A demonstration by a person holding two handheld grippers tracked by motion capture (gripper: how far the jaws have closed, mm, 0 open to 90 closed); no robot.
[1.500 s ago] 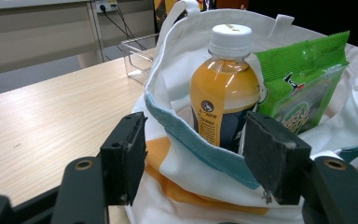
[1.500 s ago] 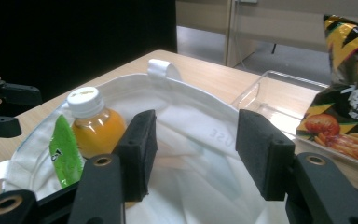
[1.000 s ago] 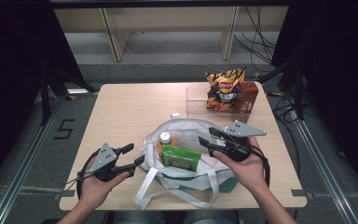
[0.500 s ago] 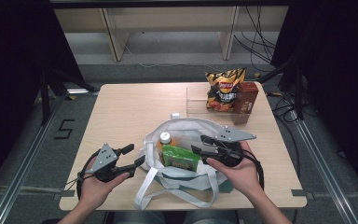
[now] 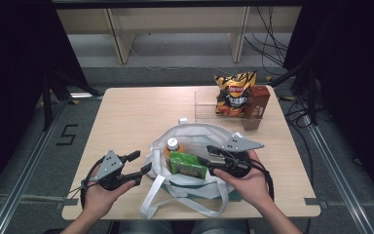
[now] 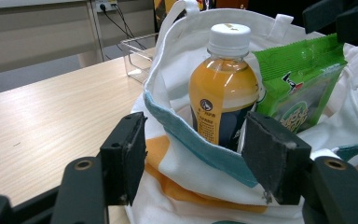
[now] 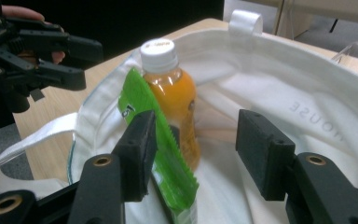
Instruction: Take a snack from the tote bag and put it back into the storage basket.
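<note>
A white tote bag (image 5: 202, 139) lies open on the table in the high view. Inside stand an orange juice bottle (image 5: 173, 146) with a white cap and a green snack packet (image 5: 187, 165). My left gripper (image 5: 141, 162) sits at the bag's left rim. In the left gripper view it (image 6: 198, 149) is open, with the teal-edged rim (image 6: 191, 140) between its jaws and untouched. My right gripper (image 5: 207, 155) reaches into the bag from the right. In the right gripper view it (image 7: 205, 149) is open; the green packet (image 7: 168, 154) rests by its left pad, the bottle (image 7: 172, 93) behind.
A chip bag (image 5: 233, 92), a brown box (image 5: 255, 102) and a clear plastic bin (image 5: 207, 105) stand at the table's far right. The bag's white straps (image 5: 175, 202) trail toward the front edge. Bare wood (image 5: 126, 117) lies left and behind the bag.
My right gripper has slid a little left and toward me, further into the bag by the green packet. The left gripper, bottle and packet have stayed put.
</note>
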